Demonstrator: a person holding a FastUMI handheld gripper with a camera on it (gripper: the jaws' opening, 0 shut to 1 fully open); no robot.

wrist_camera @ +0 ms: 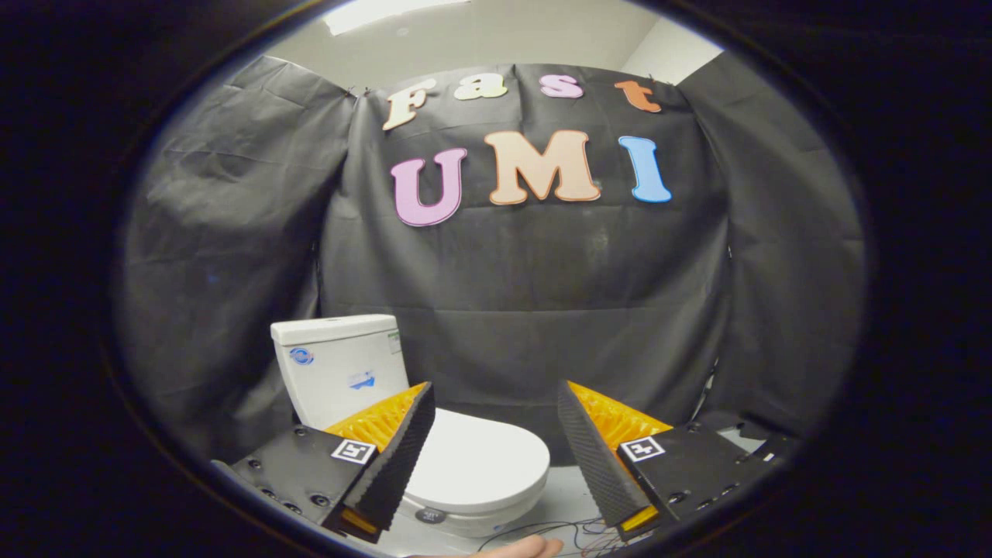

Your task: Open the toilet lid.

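Note:
A white toilet stands against the black cloth wall, its tank [341,372] upright at the back. The lid [480,461] lies flat and closed over the bowl. My gripper [496,411] is open, with a wide gap between the fingers and nothing held. The left finger [395,457] overlaps the lid's near left side in the view. The lid's front right part shows in the gap between the fingers, somewhat below and ahead. The right finger [597,457] is off to the right of the toilet.
Thin cables [566,535] trail on the pale floor just in front of the toilet bowl. A person's fingertip [527,549] shows at the very bottom. Black cloth [542,310] closes the booth behind and to both sides.

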